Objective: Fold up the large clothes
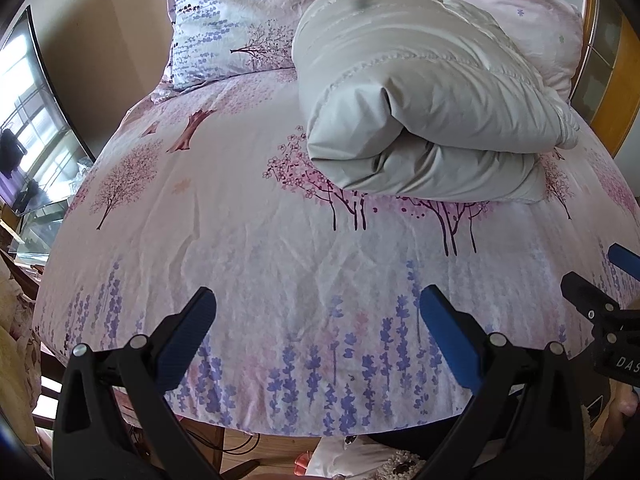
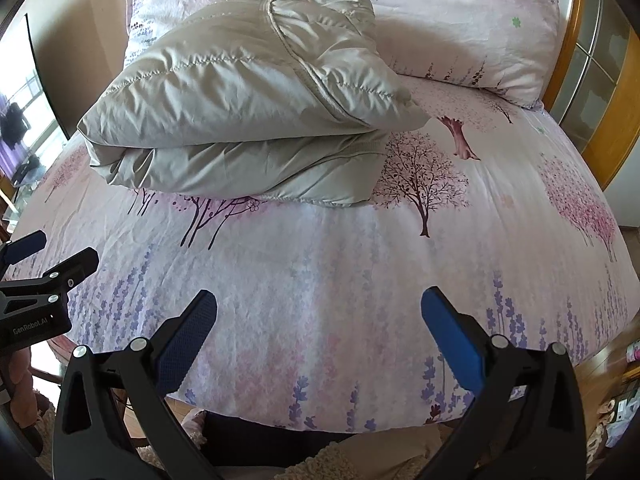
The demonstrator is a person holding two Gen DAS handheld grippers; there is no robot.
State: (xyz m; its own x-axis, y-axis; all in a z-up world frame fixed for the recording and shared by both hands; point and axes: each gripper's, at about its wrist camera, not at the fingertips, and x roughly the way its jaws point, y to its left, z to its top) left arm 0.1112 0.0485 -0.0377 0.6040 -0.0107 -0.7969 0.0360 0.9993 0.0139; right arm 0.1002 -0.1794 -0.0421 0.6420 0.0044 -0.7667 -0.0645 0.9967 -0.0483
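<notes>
A pale grey quilted puffer jacket (image 1: 420, 92) lies folded into a thick bundle on the bed, toward the pillows; in the right wrist view the same jacket (image 2: 240, 104) sits upper left of centre. My left gripper (image 1: 318, 300) hovers open above the near part of the bed, well short of the jacket, nothing between its blue pads. My right gripper (image 2: 318, 302) is open too, over the bed's near edge and apart from the jacket. Each gripper shows in the other's view: the right gripper (image 1: 600, 276) at the right edge, the left gripper (image 2: 52, 252) at the left edge.
The bed sheet (image 1: 248, 240) is pink with tree and lavender prints. Two matching pillows (image 1: 232, 20) (image 2: 460, 20) lean at the headboard. A wooden frame (image 2: 576, 92) runs along the right. A television (image 1: 28, 120) stands on the left. Floor clutter lies below the bed's near edge.
</notes>
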